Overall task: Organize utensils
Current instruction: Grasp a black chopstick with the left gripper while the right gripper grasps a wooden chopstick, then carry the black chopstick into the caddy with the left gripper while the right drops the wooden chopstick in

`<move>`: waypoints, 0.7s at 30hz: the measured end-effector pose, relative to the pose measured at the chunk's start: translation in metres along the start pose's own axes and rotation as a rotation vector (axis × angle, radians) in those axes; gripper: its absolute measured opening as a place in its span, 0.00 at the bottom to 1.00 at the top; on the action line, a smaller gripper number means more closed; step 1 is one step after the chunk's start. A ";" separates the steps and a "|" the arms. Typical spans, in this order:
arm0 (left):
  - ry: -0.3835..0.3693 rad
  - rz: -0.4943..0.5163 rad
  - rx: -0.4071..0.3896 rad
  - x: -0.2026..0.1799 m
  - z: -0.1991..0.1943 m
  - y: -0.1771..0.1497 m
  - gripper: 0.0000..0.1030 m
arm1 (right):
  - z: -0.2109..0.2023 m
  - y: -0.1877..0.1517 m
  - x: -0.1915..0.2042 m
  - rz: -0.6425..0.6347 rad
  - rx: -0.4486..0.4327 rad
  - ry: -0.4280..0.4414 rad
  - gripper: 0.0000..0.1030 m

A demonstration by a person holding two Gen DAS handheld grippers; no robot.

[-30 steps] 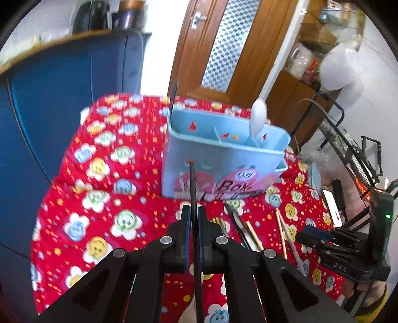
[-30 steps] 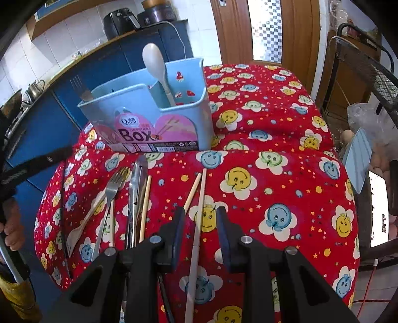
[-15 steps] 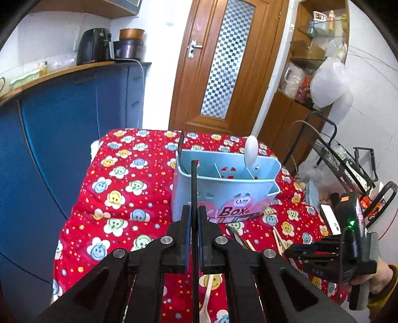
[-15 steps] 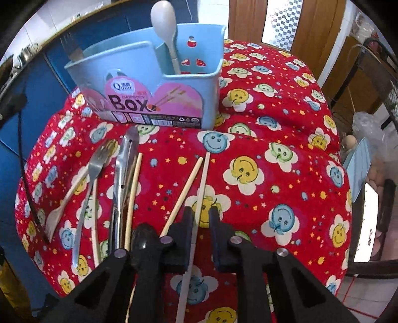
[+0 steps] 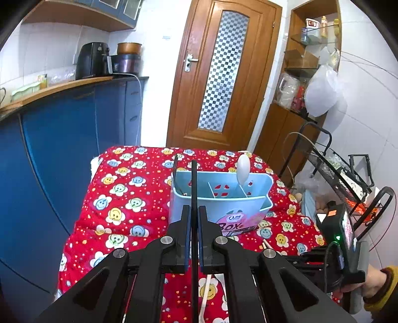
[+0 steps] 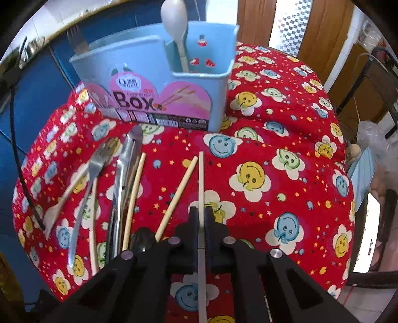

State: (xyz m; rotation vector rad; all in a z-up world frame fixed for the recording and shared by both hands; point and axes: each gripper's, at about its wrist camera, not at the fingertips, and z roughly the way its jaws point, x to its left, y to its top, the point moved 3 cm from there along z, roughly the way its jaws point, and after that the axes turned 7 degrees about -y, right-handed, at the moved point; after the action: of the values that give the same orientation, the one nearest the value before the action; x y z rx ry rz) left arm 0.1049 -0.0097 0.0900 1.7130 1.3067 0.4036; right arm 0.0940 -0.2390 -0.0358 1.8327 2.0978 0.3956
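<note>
Two views show the moment. From the left wrist camera, the left claw (image 5: 194,218) is pressed together on a thin black chopstick (image 5: 193,183), which runs straight up toward 12 o'clock between the pads and ends in front of the pale blue utensil box (image 5: 219,196). That box stands on the desk, on a red cloth (image 5: 129,188) printed with smiley flowers. A white spoon (image 5: 243,167) stands upright in its compartment at the 1 o'clock end, and a dark handle pokes out at the 11 o'clock end. At 4 o'clock a person's hand (image 5: 373,285) in a yellow cuff holds the other black claw tool low over the cloth. A blue cabinet (image 5: 62,139) sits at 9 o'clock and a wooden door (image 5: 223,74) at 12 o'clock.

From the right wrist camera, the right claw (image 6: 201,218) has just been closing and now pinches a pale wooden chopstick (image 6: 201,179) that lies on the red cloth (image 6: 273,149) and points toward 12 o'clock. A second wooden chopstick (image 6: 177,193) lies just beside it at 10 o'clock, slanted. Farther toward 9 o'clock lie another pale stick (image 6: 134,196), metal tongs (image 6: 124,174), a metal fork (image 6: 89,179) and a pale plastic fork (image 6: 64,193), close together. The blue box (image 6: 154,74) stands at 11 o'clock, its pink label facing the camera, with the white spoon (image 6: 174,20) in the right compartment and a fork's tines (image 6: 77,39) rising from the left end.
</note>
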 end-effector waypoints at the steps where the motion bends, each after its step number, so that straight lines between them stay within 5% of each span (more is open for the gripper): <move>1: -0.002 0.000 -0.004 0.000 -0.001 0.001 0.05 | -0.003 -0.001 0.000 0.011 -0.017 0.013 0.06; 15: 0.000 0.015 -0.097 -0.006 -0.018 0.030 0.05 | -0.082 0.010 0.000 0.131 -0.410 0.131 0.06; 21: 0.012 0.035 -0.170 -0.011 -0.033 0.061 0.05 | -0.096 0.019 0.001 0.163 -0.501 0.152 0.06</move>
State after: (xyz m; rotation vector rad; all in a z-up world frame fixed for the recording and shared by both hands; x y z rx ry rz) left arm 0.1129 -0.0053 0.1597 1.5948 1.2163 0.5315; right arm 0.0704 -0.2345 0.0590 1.7073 1.7279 1.0255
